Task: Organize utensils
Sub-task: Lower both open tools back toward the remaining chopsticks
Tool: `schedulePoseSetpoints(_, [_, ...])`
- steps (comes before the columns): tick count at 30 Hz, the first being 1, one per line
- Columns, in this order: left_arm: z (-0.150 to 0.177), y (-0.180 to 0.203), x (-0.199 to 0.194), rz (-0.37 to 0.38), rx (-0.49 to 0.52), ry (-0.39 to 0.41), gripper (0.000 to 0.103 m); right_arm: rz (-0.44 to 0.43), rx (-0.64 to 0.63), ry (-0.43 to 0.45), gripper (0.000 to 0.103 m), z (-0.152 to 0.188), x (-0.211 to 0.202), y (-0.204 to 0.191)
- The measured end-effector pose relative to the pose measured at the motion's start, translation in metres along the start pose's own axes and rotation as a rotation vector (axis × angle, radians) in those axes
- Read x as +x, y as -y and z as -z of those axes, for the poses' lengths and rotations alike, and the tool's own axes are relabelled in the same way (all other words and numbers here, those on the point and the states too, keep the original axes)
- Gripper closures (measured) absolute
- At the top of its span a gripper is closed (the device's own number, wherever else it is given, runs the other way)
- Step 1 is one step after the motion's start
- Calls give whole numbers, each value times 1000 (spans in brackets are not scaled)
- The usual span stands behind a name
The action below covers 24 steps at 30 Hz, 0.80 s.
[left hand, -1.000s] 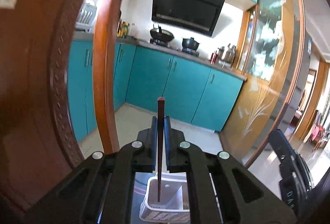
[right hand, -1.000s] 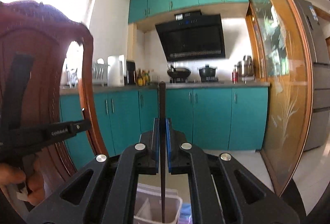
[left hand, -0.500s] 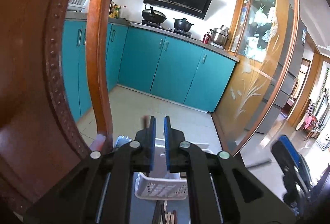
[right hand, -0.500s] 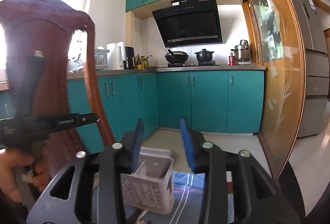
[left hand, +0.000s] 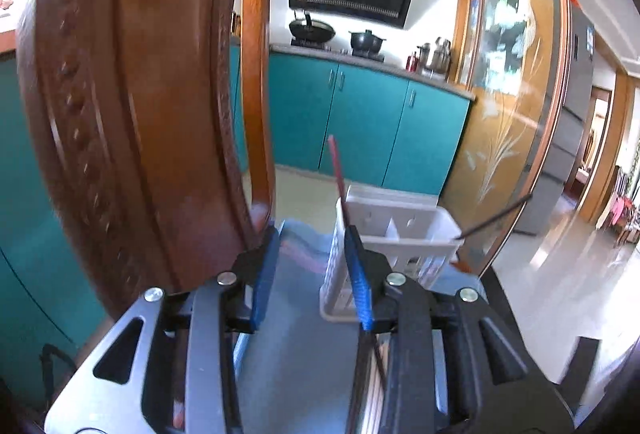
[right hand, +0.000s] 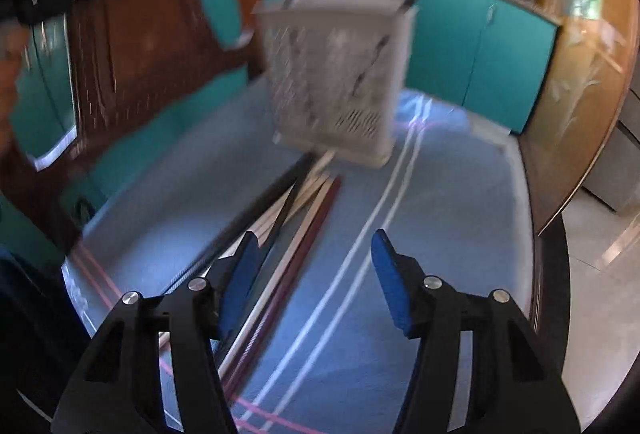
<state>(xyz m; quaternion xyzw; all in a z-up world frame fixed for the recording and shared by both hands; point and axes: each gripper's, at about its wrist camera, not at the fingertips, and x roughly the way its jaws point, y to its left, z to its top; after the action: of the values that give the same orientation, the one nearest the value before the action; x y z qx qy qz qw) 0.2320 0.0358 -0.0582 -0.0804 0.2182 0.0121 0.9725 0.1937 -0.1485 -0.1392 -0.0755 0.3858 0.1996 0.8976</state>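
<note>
A white perforated utensil basket (left hand: 396, 234) stands on a blue striped tablecloth (right hand: 440, 194); it also shows in the right wrist view (right hand: 340, 74). A dark red chopstick (left hand: 338, 174) leans in its left side and a black chopstick (left hand: 496, 216) leans out to the right. Several loose chopsticks (right hand: 288, 218) lie on the cloth in front of the basket. My left gripper (left hand: 312, 254) is open and empty, just left of the basket. My right gripper (right hand: 316, 250) is open and empty above the loose chopsticks' near ends.
A carved wooden chair back (left hand: 140, 94) rises close on the left. The table's right edge (right hand: 536, 234) drops to a tiled floor. Teal kitchen cabinets (left hand: 360, 122) and a glass sliding door (left hand: 512, 94) stand beyond.
Both grippers held a chopstick upright over the basket, then opened. The two chopsticks now stand in the basket. Both grippers have dropped lower; the right one tilts down toward the loose chopsticks.
</note>
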Motion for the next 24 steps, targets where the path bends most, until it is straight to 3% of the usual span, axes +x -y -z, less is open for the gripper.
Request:
schedulePoseSetpoints(2, [4, -3, -4, -7, 13, -3, 61, -39, 20, -55, 45, 3, 13, -8])
schedulePoseSetpoints(7, [16, -8, -6, -44, 55, -18, 60, -59, 65, -135, 46, 7, 35, -17])
schedulePoseSetpoints(9, [19, -13, -4, -43, 51, -41, 60, -79, 91, -144, 53, 7, 37, -16])
schedulePoseSetpoints(11, [20, -17, -2, -30, 39, -61, 60, -81, 102, -147, 65, 9, 36, -16])
schedulePoseSetpoints(16, [20, -19, 0, -22, 34, -80, 60, -61, 88, -145, 79, 11, 32, -13])
schedulePoseSetpoints(21, [22, -10, 7, -30, 56, -104, 60, -57, 119, -133, 83, 14, 28, -4])
schedulePoseSetpoints(24, [27, -5, 12, -37, 74, -121, 60, -50, 138, -114, 97, 13, 26, 5])
